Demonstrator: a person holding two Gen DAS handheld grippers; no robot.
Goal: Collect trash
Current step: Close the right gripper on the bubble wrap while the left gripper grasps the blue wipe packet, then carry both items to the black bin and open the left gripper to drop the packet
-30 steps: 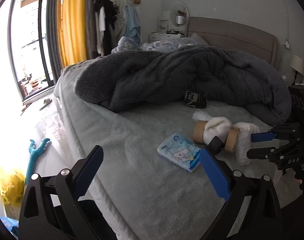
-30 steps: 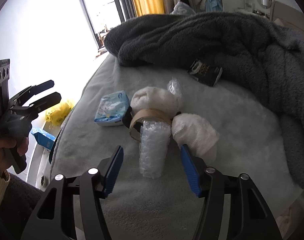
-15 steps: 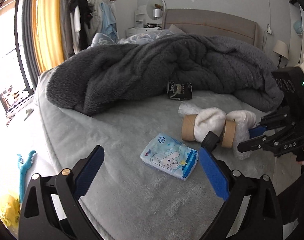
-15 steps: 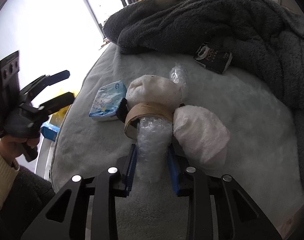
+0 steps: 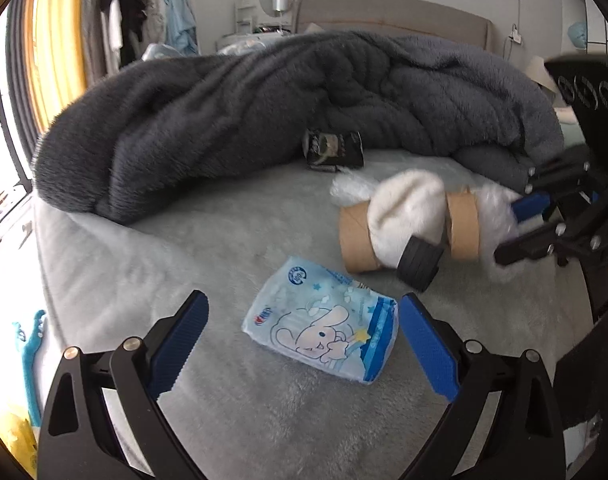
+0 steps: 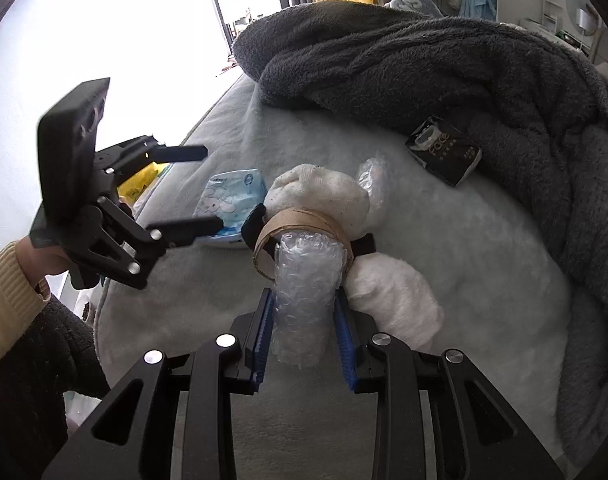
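On the pale bed [image 6: 483, 280], the right gripper [image 6: 304, 336] is clenched on a clear bubble-wrap roll [image 6: 305, 292] that pokes through a brown cardboard ring [image 6: 300, 220], with crumpled white wads beside it. The left gripper [image 5: 300, 340] hangs spread wide above a light-blue tissue pack [image 5: 323, 332] printed with a cartoon rabbit, touching nothing.

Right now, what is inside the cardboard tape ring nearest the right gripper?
A bubble wrap roll passes through the cardboard tape ring; the right gripper clamps its near end. Its far end is hidden.
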